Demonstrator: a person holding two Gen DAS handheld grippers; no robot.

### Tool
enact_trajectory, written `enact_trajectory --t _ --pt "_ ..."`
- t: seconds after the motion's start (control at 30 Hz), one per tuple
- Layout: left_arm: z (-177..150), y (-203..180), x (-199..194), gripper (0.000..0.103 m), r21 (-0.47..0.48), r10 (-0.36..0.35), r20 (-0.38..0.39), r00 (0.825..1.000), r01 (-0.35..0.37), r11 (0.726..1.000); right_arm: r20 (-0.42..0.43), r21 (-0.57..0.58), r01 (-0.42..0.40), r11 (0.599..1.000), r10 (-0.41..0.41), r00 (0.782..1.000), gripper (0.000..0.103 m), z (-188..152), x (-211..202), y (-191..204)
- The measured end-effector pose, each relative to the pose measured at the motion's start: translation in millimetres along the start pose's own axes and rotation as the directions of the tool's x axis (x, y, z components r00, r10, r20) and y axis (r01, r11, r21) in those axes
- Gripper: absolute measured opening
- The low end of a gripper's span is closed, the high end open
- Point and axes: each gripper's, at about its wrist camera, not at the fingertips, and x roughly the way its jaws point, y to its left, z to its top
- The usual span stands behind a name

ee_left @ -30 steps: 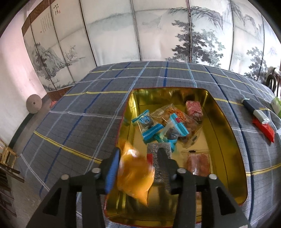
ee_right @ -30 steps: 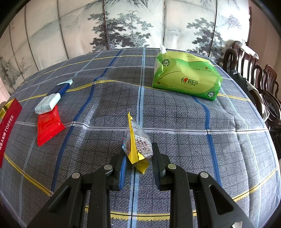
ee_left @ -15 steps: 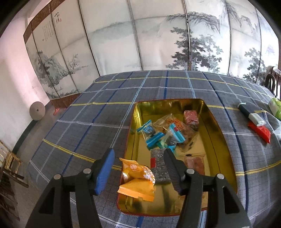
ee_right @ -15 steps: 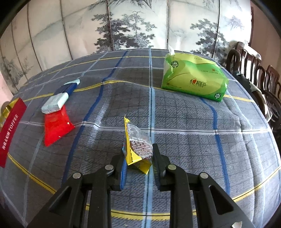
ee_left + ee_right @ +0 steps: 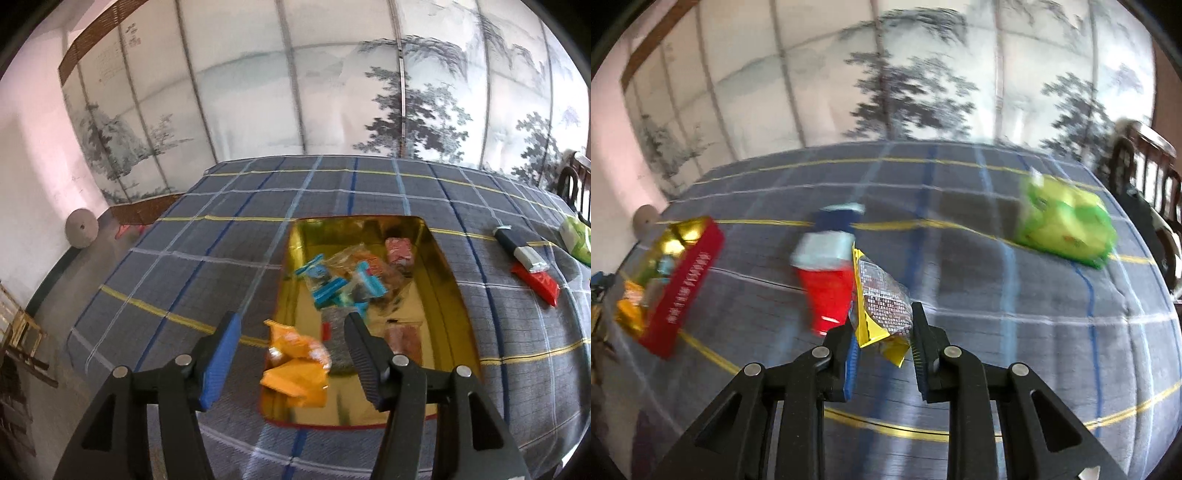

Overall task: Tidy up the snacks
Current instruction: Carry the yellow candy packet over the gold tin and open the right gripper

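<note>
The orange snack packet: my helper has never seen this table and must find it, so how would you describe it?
Start at the gold tin with red outer walls on the plaid tablecloth. The orange snack packet lies at the tin's near end, by its left corner. It is the only all-orange wrapper; the others, further in, are blue, clear or pink.

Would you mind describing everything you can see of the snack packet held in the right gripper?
The snack packet is a small sealed pouch with a clear crinkly film front showing dark brown, grainy contents, and yellow-gold edges and back. It stands nearly upright, its top seam tilted up and away, its lower corner hanging free below the pads. The right gripper is shut on it, pinching its lower half from both sides. It hangs above the plaid tablecloth, touching nothing else, in front of a blurred red packet.
</note>
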Motion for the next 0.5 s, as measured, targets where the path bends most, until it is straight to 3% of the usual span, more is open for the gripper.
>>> enact_trajectory --t 0.2,0.37,0.5 --pt "-9.8 24.9 -4.5 0.060 -0.029 0.043 -0.021 0.999 -0.044 0.999 -0.003 -0.077 -0.180 0.981 0.180 0.984 0.023 18.9 -0.5 86.7" --pt "-20.3 40.2 -6.9 0.060 -0.054 0.036 -0.050 0.998 -0.038 0.998 -0.051 -0.116 -0.364 0.924 0.360 0.932 0.023 29.3 15.6 162.6" --pt "-24.0 46.9 -6.3 0.060 -0.068 0.024 -0.068 0.997 -0.028 0.997 -0.104 -0.147 -0.431 0.890 0.420 0.902 0.023 31.5 35.1 213.6"
